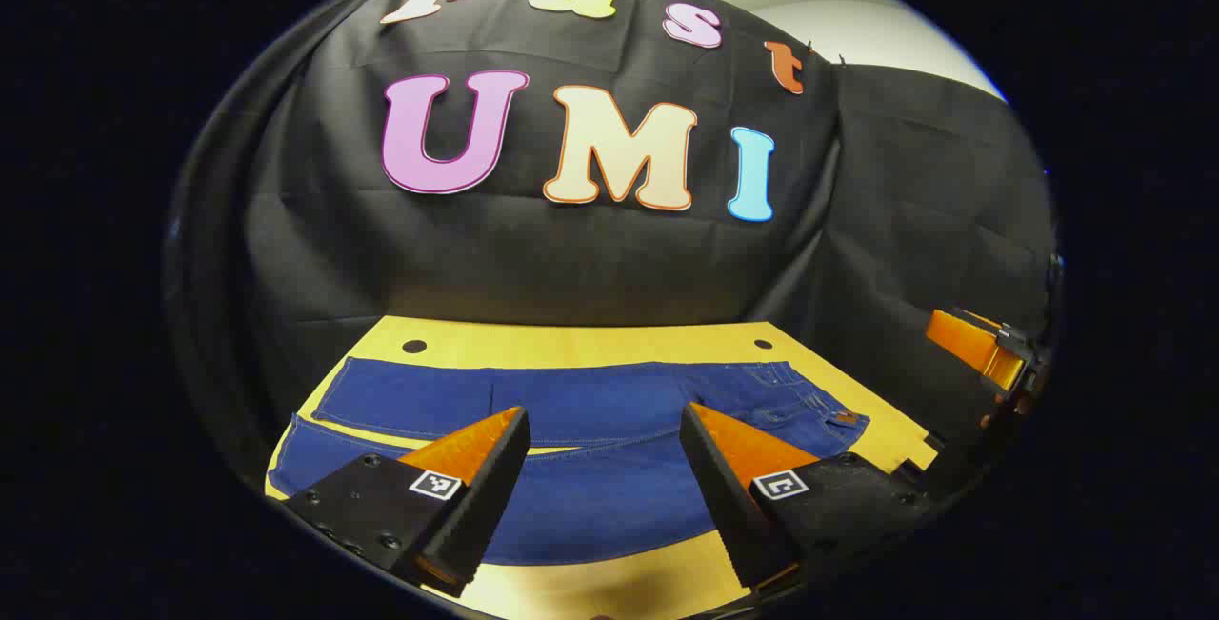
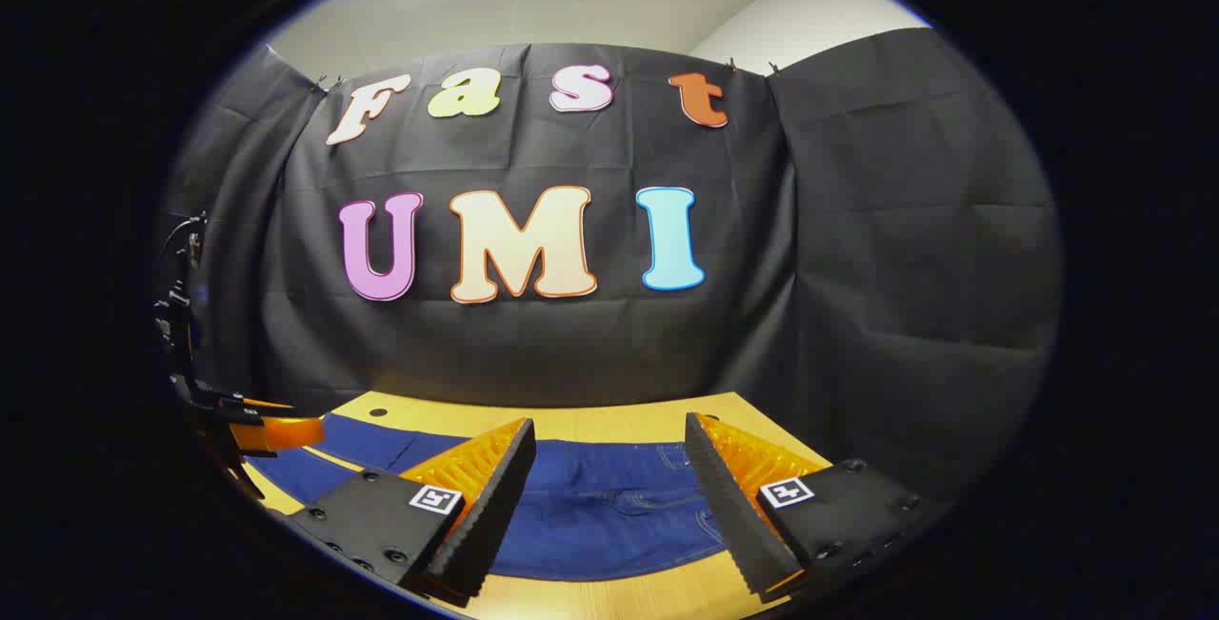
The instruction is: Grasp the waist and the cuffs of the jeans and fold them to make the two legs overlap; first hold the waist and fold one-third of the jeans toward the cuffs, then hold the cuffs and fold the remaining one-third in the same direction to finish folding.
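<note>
Dark blue jeans (image 1: 590,415) lie spread flat on the yellow table (image 1: 571,342), both legs side by side running left, the waist (image 1: 829,410) at the right. My left gripper (image 1: 605,420) hovers open above the legs, nothing between its fingers. In the right gripper view the jeans (image 2: 609,496) show their waist end with pockets, and my right gripper (image 2: 609,434) hangs open over it, touching nothing. The other gripper (image 2: 271,430) shows at the left edge of that view, and in the left gripper view the right gripper (image 1: 990,349) shows at the far right.
The table's far edge has two small dark holes (image 1: 414,346) (image 1: 763,344). Black cloth walls close in behind and to the right of the table. Bare yellow tabletop (image 2: 590,591) runs in front of the jeans.
</note>
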